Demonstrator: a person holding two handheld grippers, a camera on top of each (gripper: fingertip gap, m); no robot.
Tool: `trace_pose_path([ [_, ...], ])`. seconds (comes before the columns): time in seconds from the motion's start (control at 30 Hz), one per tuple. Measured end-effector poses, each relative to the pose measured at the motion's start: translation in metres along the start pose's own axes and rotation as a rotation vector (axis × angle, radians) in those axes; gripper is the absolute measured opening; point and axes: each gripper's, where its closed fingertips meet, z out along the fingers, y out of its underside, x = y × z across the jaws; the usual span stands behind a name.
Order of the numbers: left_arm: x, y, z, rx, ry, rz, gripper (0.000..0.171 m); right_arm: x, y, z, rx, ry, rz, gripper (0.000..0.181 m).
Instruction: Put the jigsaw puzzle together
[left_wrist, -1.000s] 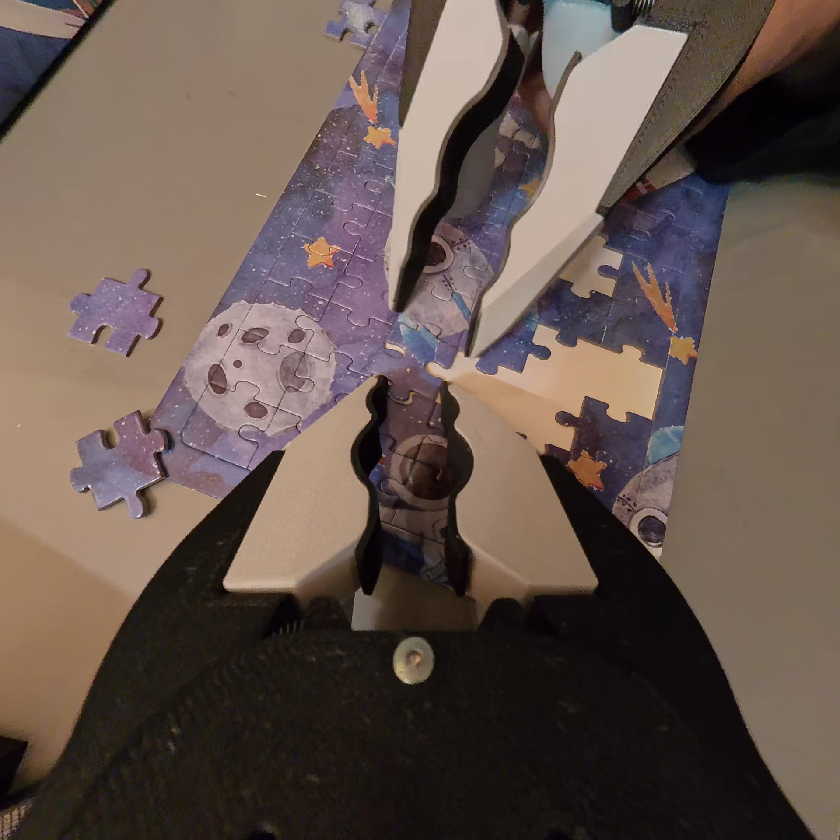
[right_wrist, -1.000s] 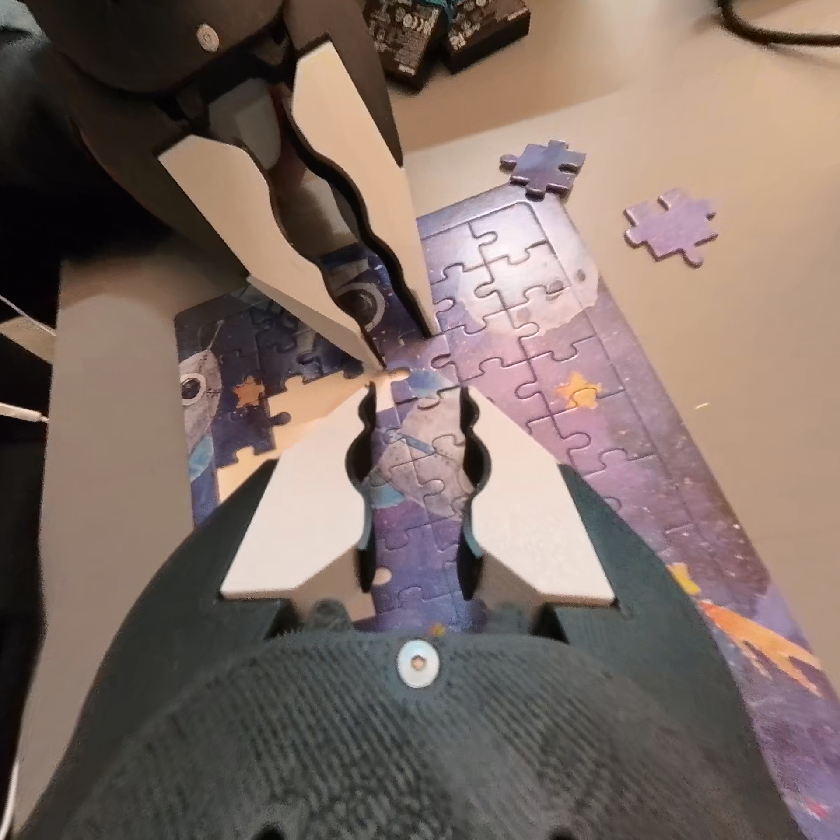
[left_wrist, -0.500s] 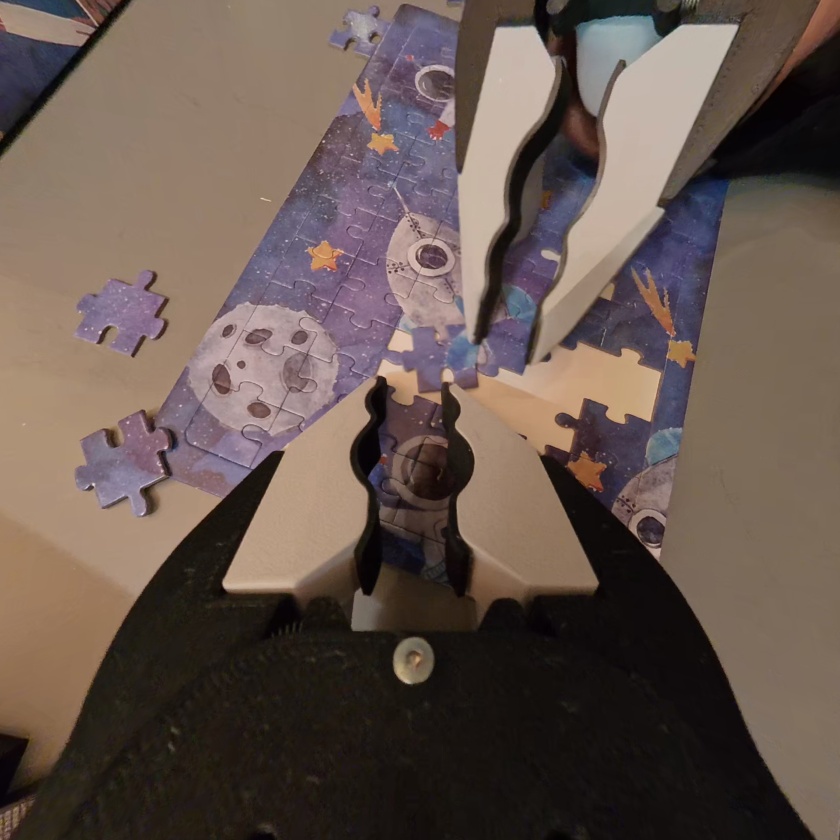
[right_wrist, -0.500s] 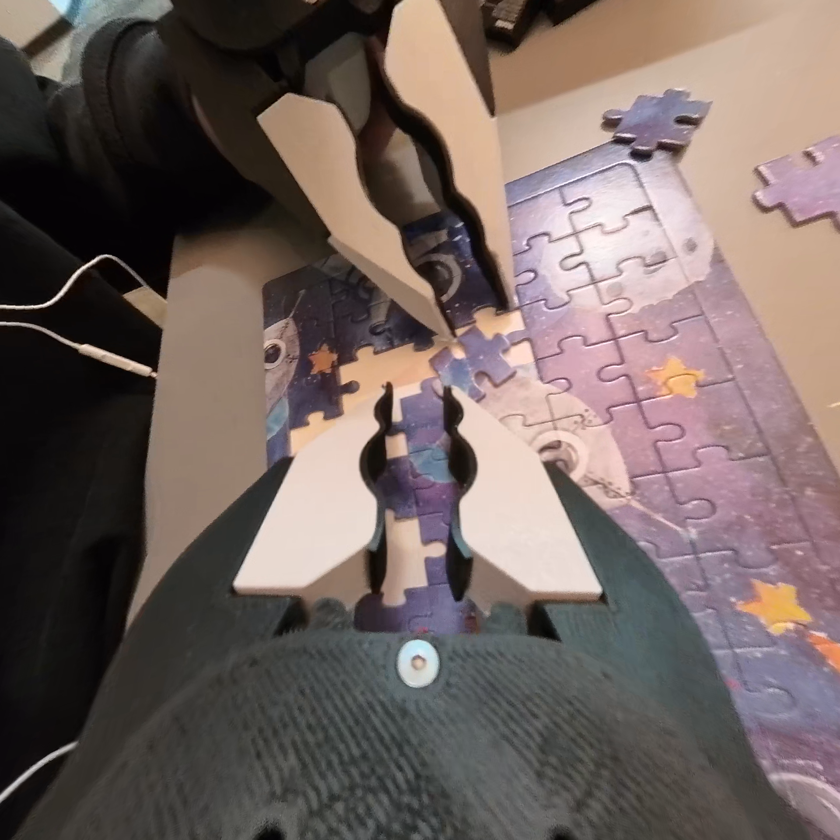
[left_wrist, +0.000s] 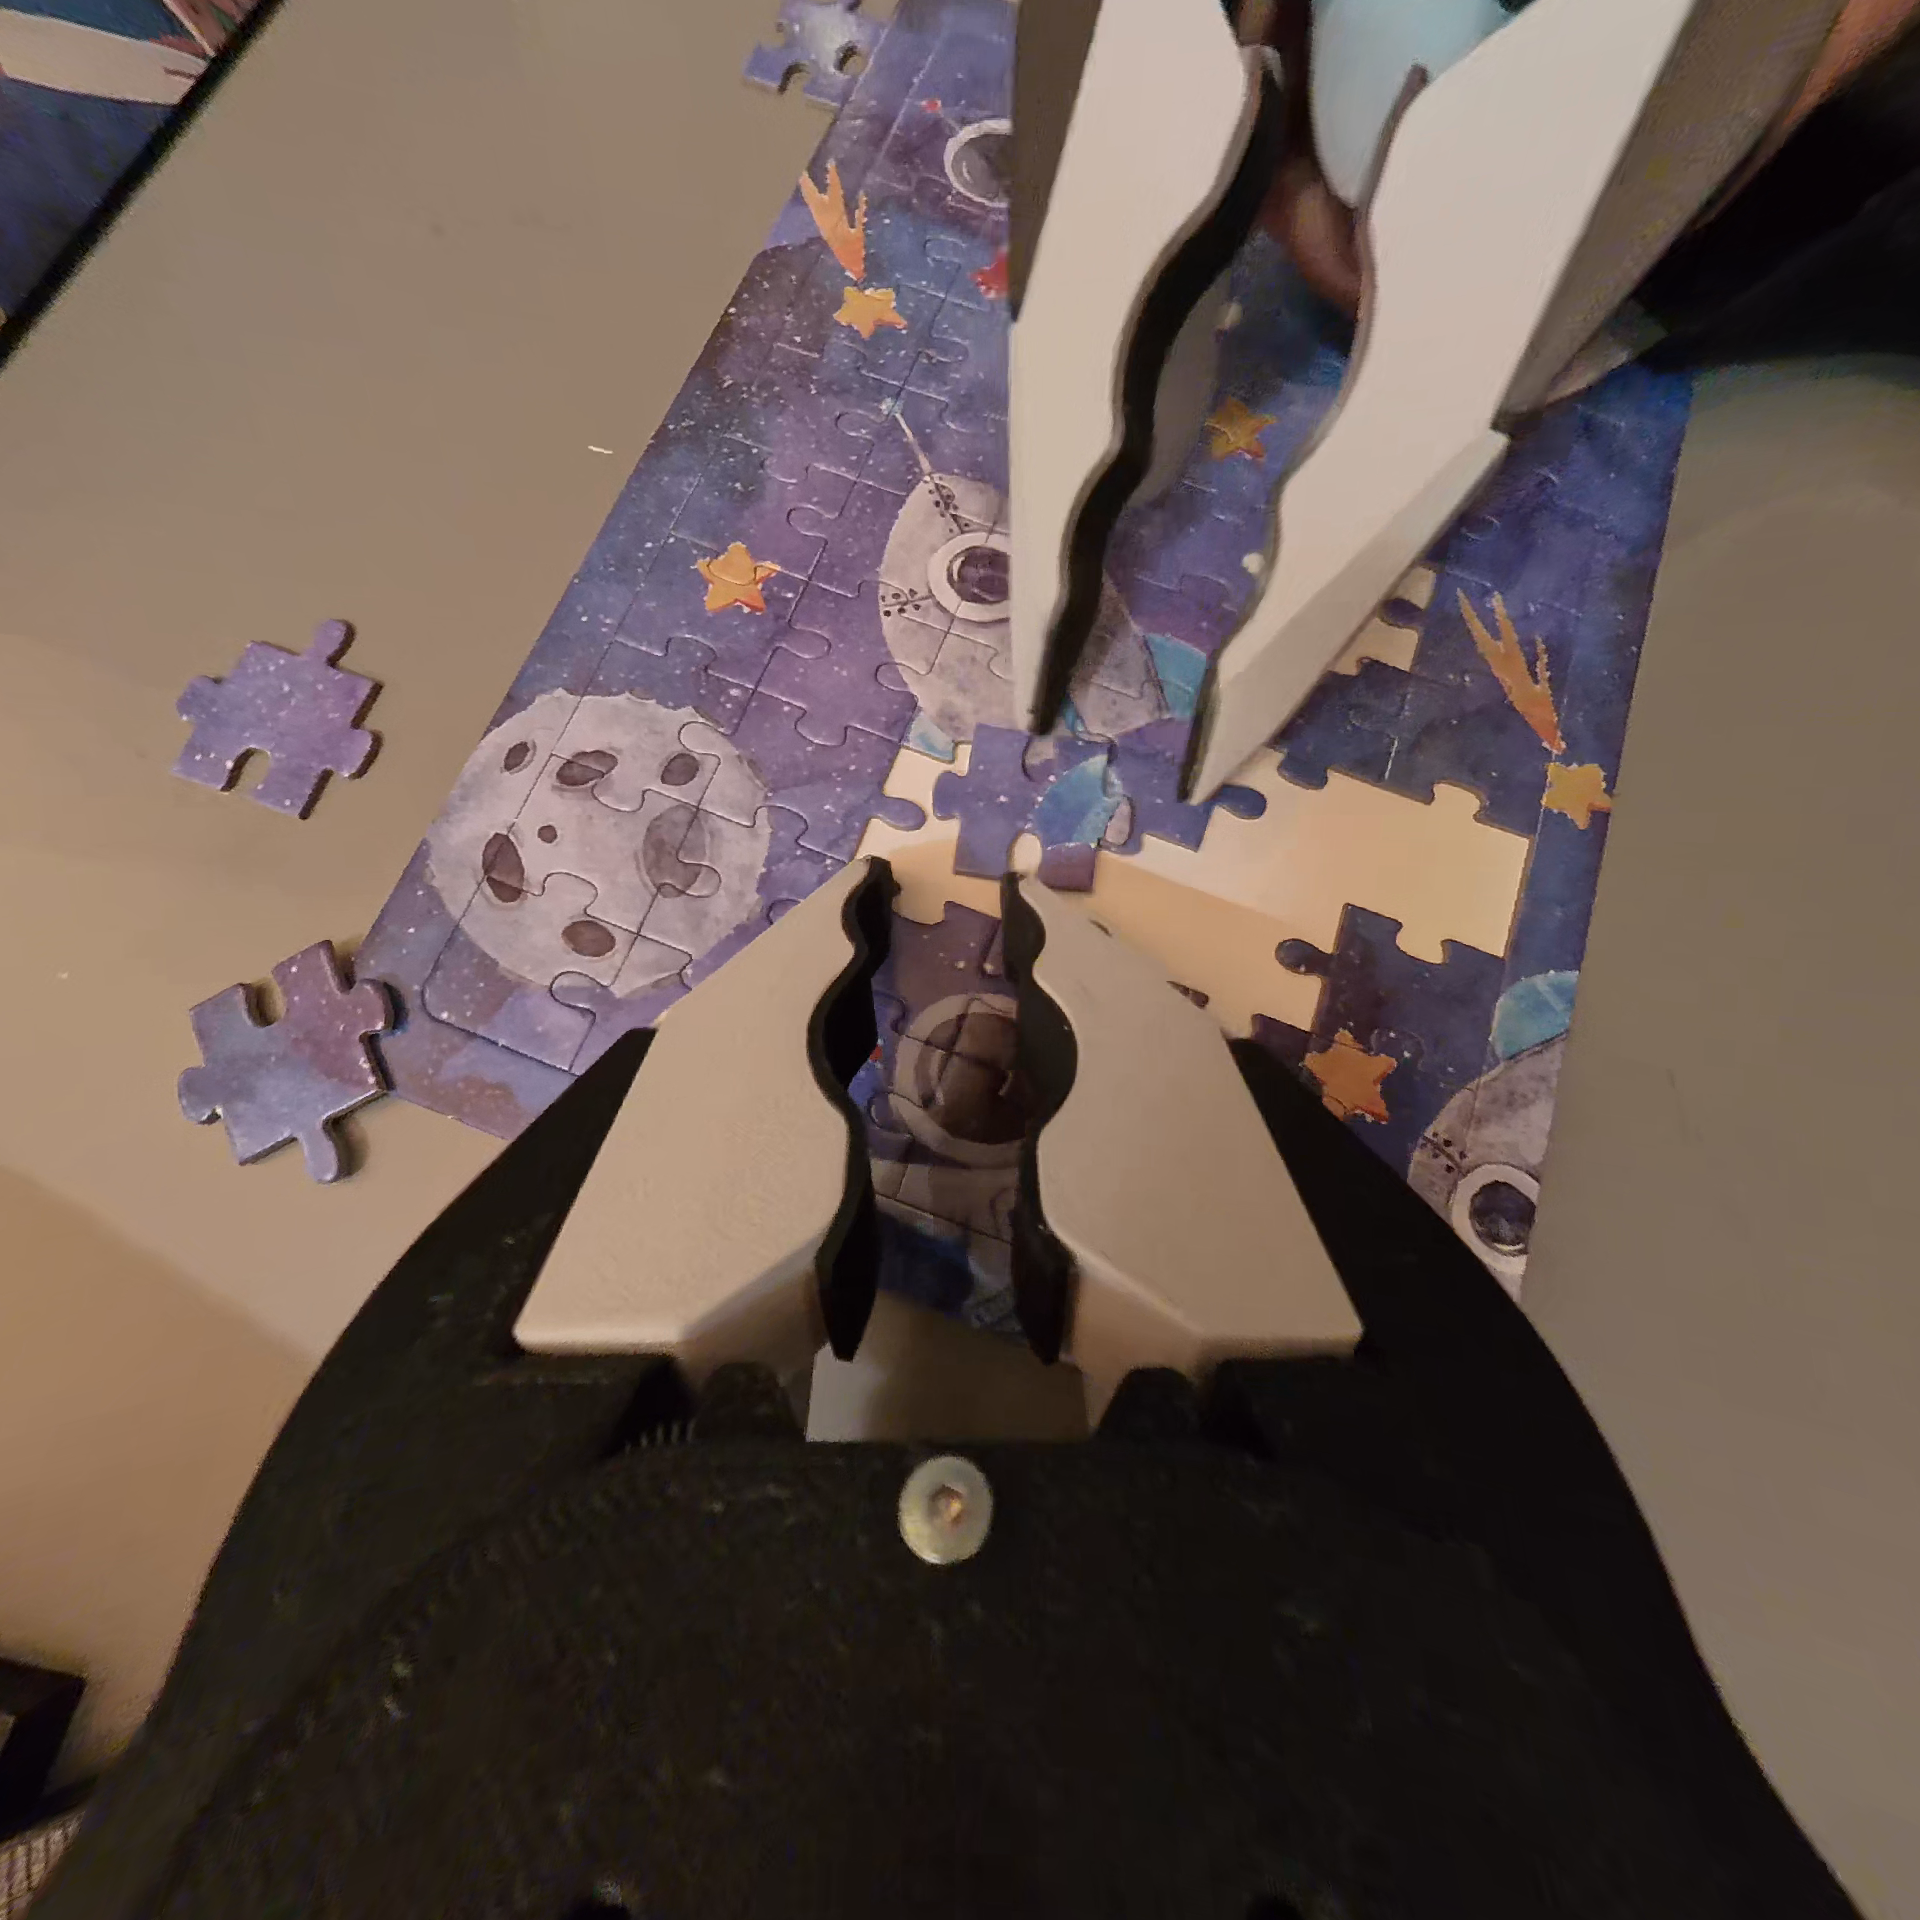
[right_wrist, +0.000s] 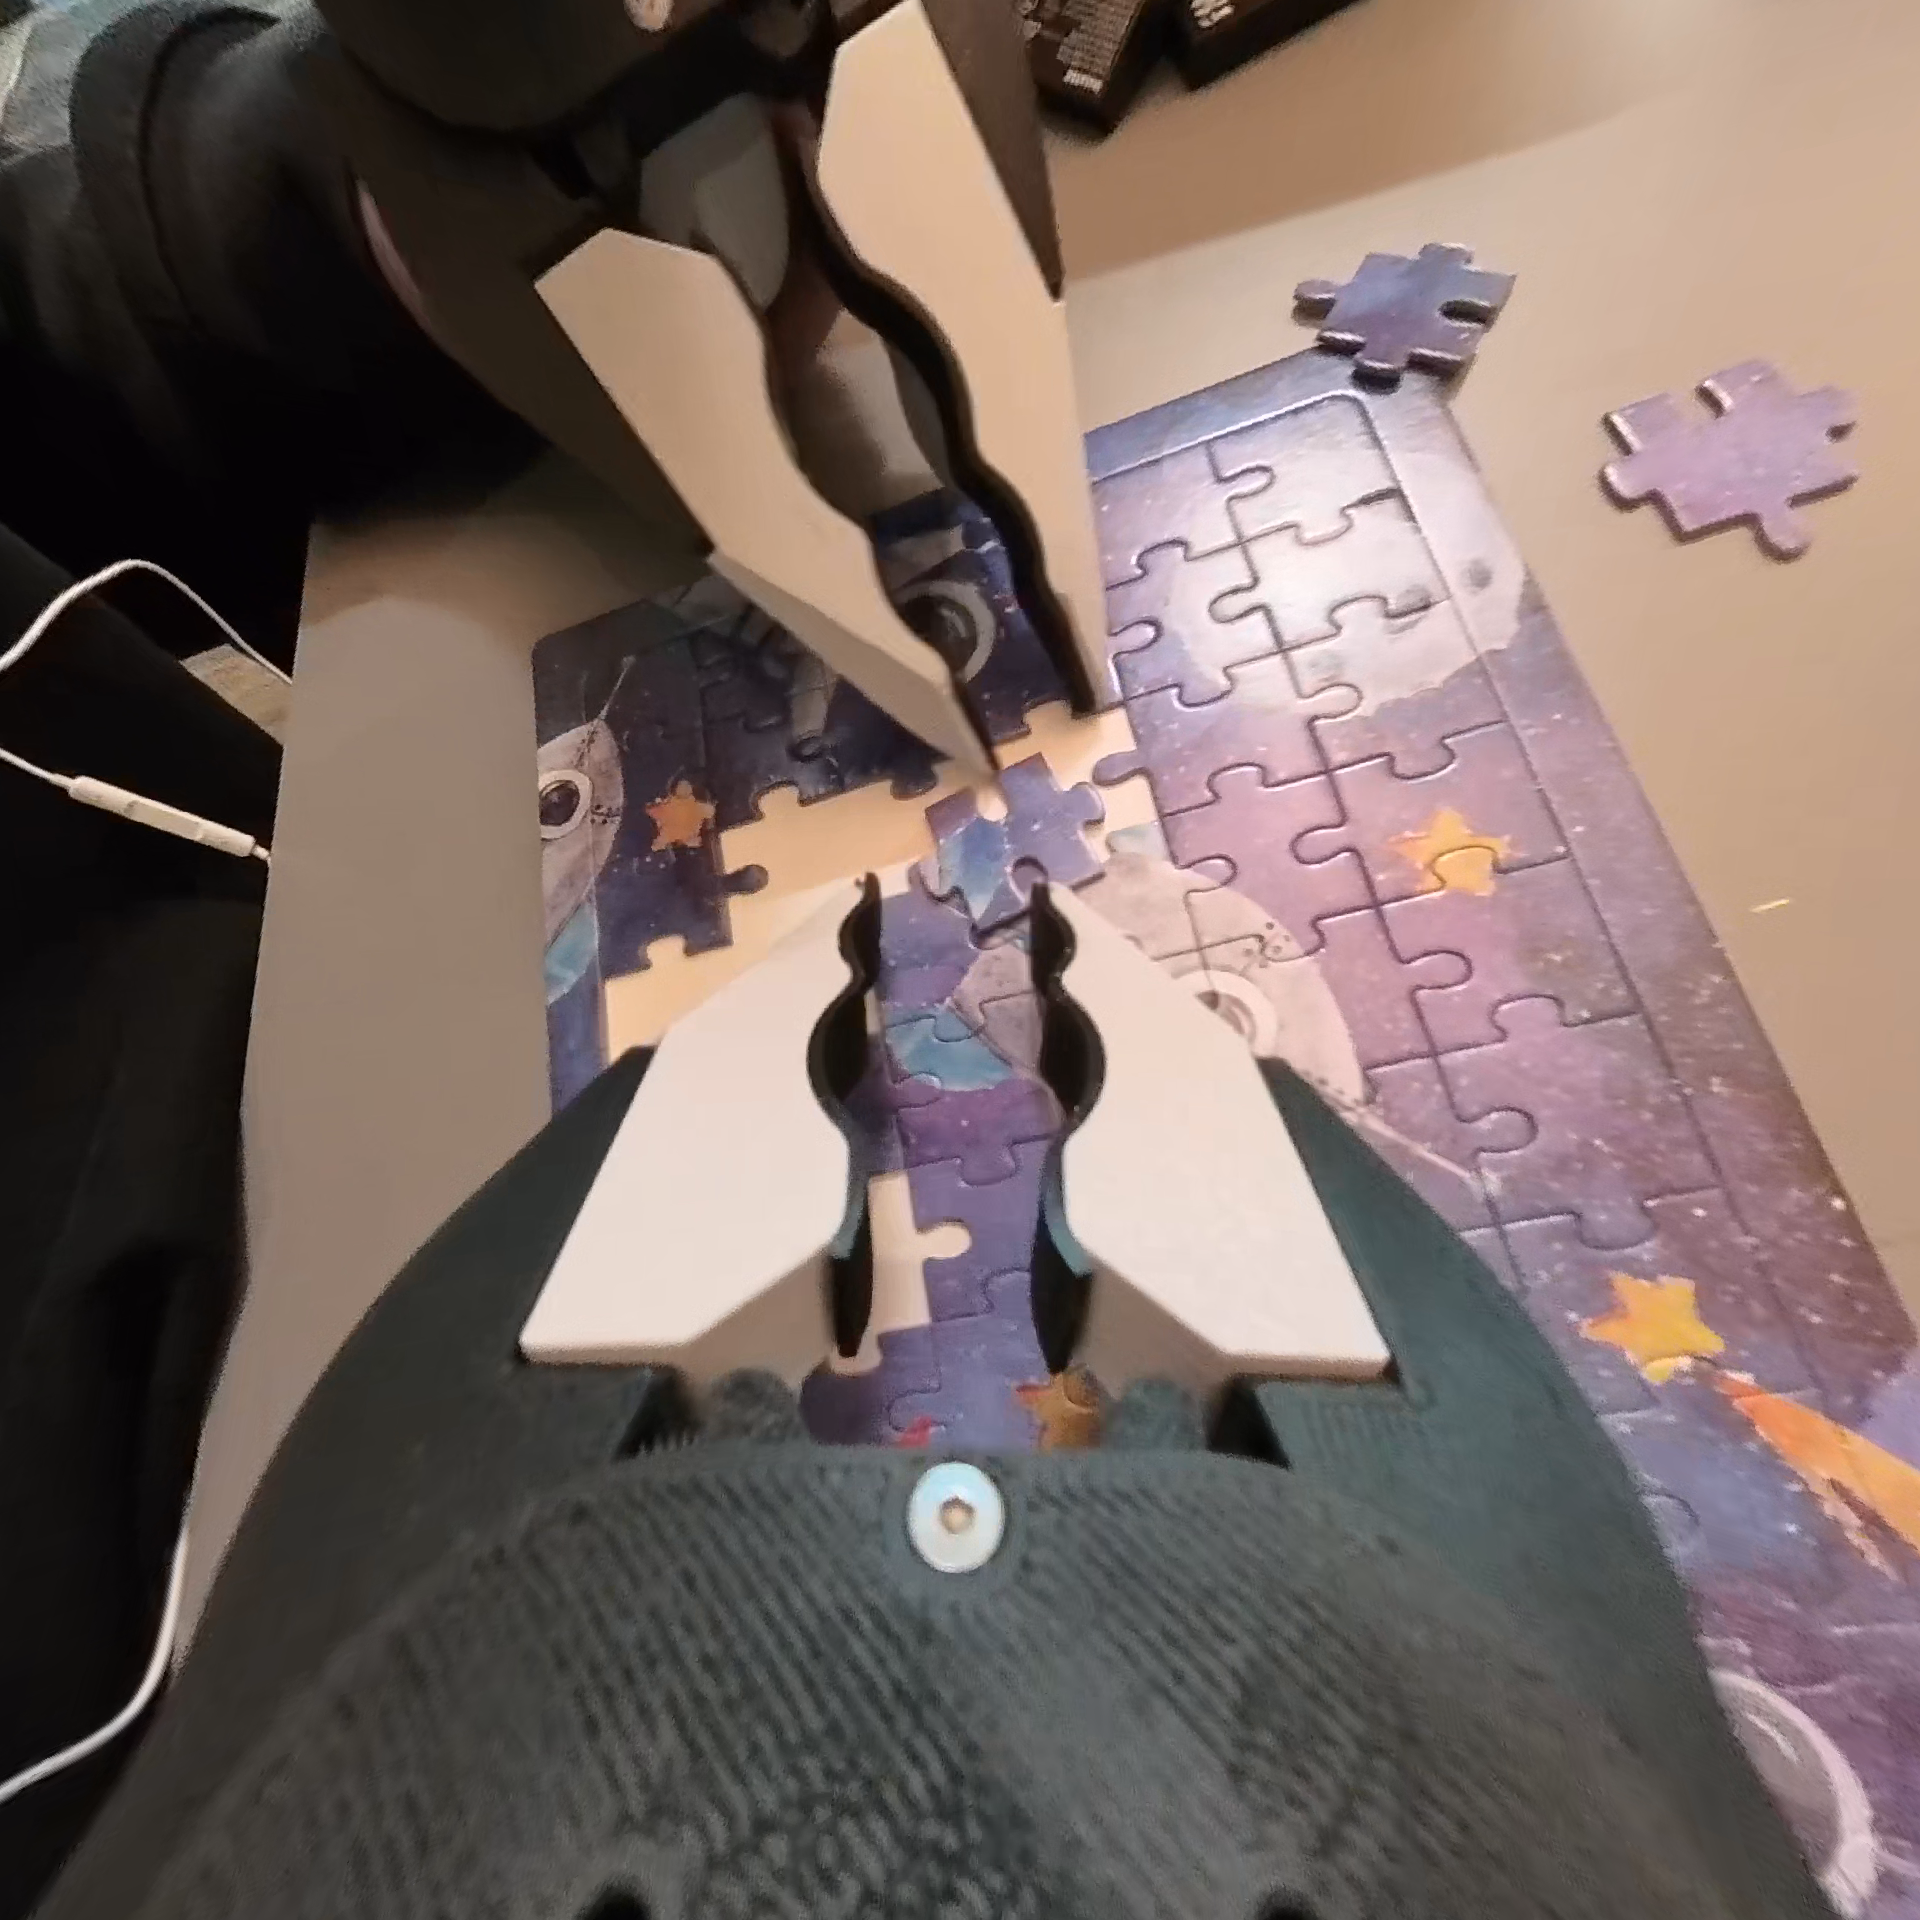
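A space-themed jigsaw puzzle (left_wrist: 727, 540) lies flat on the grey table, with a bare cream gap (left_wrist: 1351, 842) in its middle. A loose purple and blue piece (left_wrist: 1023, 805) lies askew at the gap's left end, not seated; it also shows in the right wrist view (right_wrist: 1013, 831). My left gripper (left_wrist: 948, 883) is open and empty, tips just short of the piece. My right gripper (left_wrist: 1117, 758) comes in from the far side, open, tips down at the piece's far edge. In the right wrist view my right gripper (right_wrist: 954, 888) faces the left gripper (right_wrist: 1029, 732) across the piece.
Two loose purple pieces (left_wrist: 275, 717) (left_wrist: 286, 1060) lie on the table left of the puzzle, and one (left_wrist: 826, 47) at its far corner. Dark boxes (right_wrist: 1195, 42) stand beyond. A white earphone cable (right_wrist: 125, 810) and a dark sleeve (right_wrist: 156, 312) are by the table edge. The tips of both grippers are at nearly the same place. Left tips and right tips are each some 8 centimeters from the space-themed jigsaw puzzle (left_wrist: 727, 540). Look for it in the right wrist view (right_wrist: 1509, 894) too.
My right gripper has slid off the rocket area toward the gap, uncovering the loose piece, which now lies between the two sets of tips. My left gripper has hardly moved.
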Motion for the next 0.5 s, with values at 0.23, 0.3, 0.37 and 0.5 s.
trace_pose_path([
  [0.23,-0.006,0.000,0.001,-0.003,-0.043,-0.013,0.009,-0.018,0.001,0.004,-0.013,-0.101,0.006,0.027],
  [0.3,-0.007,0.000,0.001,-0.005,-0.054,-0.006,0.008,-0.023,0.000,0.005,-0.003,-0.132,0.007,0.028],
  [0.37,-0.007,0.000,0.001,-0.004,-0.058,-0.004,0.008,-0.023,-0.004,0.004,0.013,-0.124,-0.001,0.028],
  [0.5,-0.003,-0.003,-0.002,0.022,-0.027,-0.001,0.014,-0.008,-0.012,-0.004,0.065,-0.035,-0.015,0.028],
])
